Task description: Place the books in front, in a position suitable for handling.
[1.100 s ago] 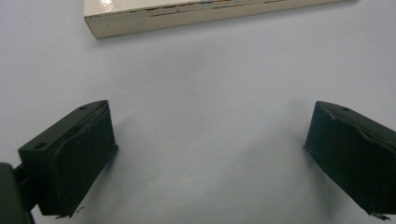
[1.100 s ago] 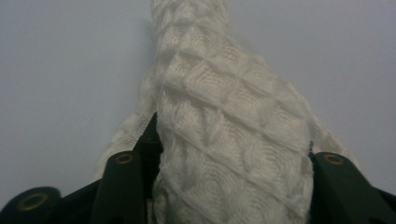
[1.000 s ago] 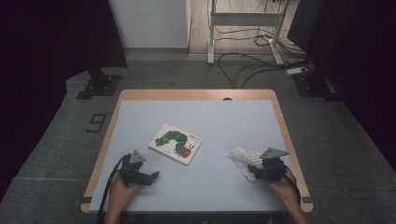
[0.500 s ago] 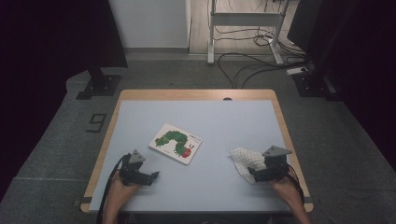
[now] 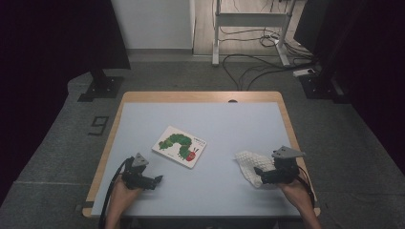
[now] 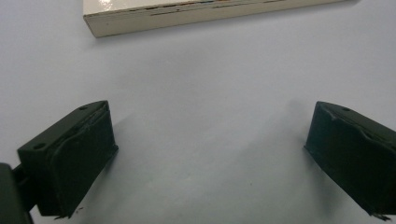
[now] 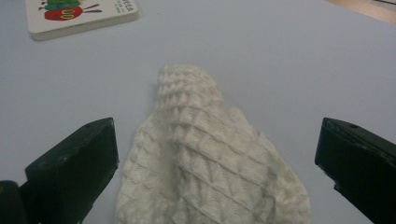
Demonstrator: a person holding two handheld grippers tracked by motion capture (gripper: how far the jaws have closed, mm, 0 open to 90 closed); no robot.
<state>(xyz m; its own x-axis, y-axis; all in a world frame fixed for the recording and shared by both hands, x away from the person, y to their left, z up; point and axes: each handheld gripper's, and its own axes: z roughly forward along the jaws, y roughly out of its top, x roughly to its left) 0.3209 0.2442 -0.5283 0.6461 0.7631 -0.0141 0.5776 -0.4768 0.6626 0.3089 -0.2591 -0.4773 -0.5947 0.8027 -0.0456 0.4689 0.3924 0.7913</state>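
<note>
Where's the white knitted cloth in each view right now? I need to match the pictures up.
High view: white knitted cloth lies at lower right of the table, just ahead of the right gripper.
Right gripper view: cloth at bottom centre, between the open jaws.
Left gripper view: not in it.
Shared landmark: the caterpillar book, top left in the right gripper view, top edge in the left gripper view.

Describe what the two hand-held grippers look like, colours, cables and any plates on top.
Both are black. The left hand-held gripper and right hand-held gripper each carry a grey three-cornered plate on top and trail a black cable toward the person. Up close, each has two blocky, matte black jaws. The forearms are bare, with no sleeves in view.
</note>
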